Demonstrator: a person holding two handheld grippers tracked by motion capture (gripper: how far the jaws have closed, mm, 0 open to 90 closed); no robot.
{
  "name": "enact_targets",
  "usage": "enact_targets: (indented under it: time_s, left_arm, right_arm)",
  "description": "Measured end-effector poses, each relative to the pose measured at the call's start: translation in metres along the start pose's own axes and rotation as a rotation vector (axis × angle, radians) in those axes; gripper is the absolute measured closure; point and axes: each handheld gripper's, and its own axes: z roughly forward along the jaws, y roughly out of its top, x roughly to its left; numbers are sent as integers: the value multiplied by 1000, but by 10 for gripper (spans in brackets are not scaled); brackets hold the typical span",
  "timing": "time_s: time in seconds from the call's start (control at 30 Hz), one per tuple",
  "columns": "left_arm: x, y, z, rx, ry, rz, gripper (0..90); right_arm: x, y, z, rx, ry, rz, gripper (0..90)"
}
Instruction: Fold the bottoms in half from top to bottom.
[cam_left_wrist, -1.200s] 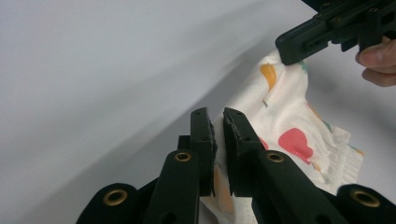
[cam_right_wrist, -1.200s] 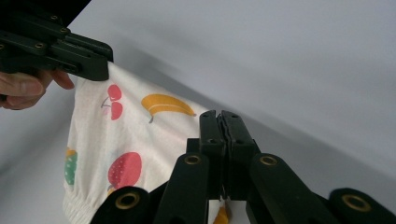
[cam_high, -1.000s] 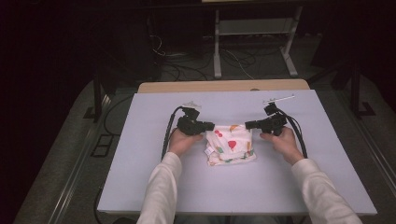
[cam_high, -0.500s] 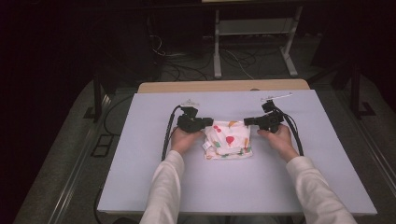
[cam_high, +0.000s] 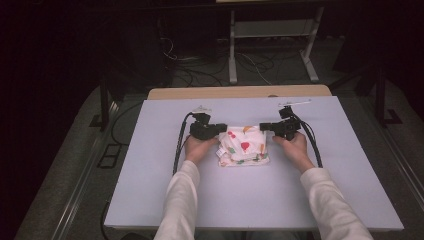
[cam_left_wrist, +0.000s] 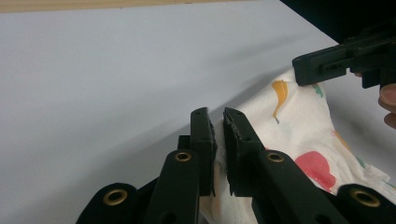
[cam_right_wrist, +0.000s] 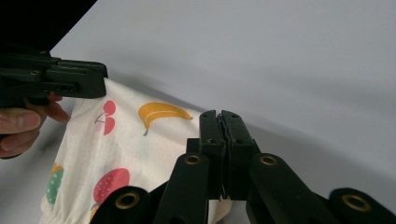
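Note:
A white cloth (cam_high: 244, 146) printed with fruit lies in the middle of the pale table (cam_high: 150, 190), stretched between my two grippers. My left gripper (cam_high: 223, 129) is shut on its far left corner. In the left gripper view the jaws (cam_left_wrist: 218, 116) pinch the cloth's (cam_left_wrist: 299, 126) edge, and the right gripper (cam_left_wrist: 327, 65) is at the opposite corner. My right gripper (cam_high: 263, 126) is shut on the far right corner. The right gripper view has its jaws (cam_right_wrist: 219, 116) pressed together on the cloth (cam_right_wrist: 126, 154), with the left gripper (cam_right_wrist: 70, 79) across from it. The held edge is raised slightly off the table.
A wooden strip (cam_high: 240, 92) runs along the table's far edge. Beyond it on the dark floor are cables and a white metal stand (cam_high: 272, 35). Black cables (cam_high: 180, 145) trail from both grippers over the tabletop.
The cloth's near edge has drawn slightly away from the person, and the cloth looks more compact. Both grippers keep their grip on the far corners and have barely moved.

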Motion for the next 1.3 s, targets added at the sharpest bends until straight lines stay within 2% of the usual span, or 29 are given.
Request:
enact_targets:
  time_s: [0.1,0.2,0.27,0.33,0.37,0.47,0.6,0.67,0.77,0.87,1.03,1.2,1.3]
  left_arm:
    - [2,0,0,-12,-10,-26,799]
    - [4,0,-2,-43,-40,-54,743]
    - [4,1,-3,-51,-28,-62,597]
    - [5,2,-5,-51,-26,-70,536]
    - [6,2,-6,-53,-18,-80,477]
    - [9,2,-10,-47,-19,-99,375]
    - [11,3,-14,-39,-6,-107,212]
    - [11,3,-16,-36,-4,-109,117]
    - [10,6,-19,-20,21,-86,0]
    - [7,7,-25,-19,20,-57,0]
    - [4,10,-35,-24,44,-20,0]
    - [4,14,-49,-56,46,-40,0]
    - [4,15,-57,-56,58,-24,0]
  right_arm:
    - [0,1,0,-2,-1,0,864]
    - [-2,0,0,0,20,19,829]
    - [-3,0,-1,-6,33,17,699]
    - [-3,-2,-4,-24,37,1,608]
    - [-4,-2,-5,-29,50,0,571]
    - [-6,-2,-8,-41,108,4,471]
    - [-4,-1,-12,-50,136,-21,272]
    - [-2,-1,-12,-42,139,-53,136]
    - [3,-1,-14,-24,99,-103,100]
    - [6,-1,-16,-14,88,-122,0]
    - [14,0,-24,-29,67,-150,0]
    - [17,-2,-31,-40,65,-152,0]
    - [18,-3,-36,-50,71,-152,0]
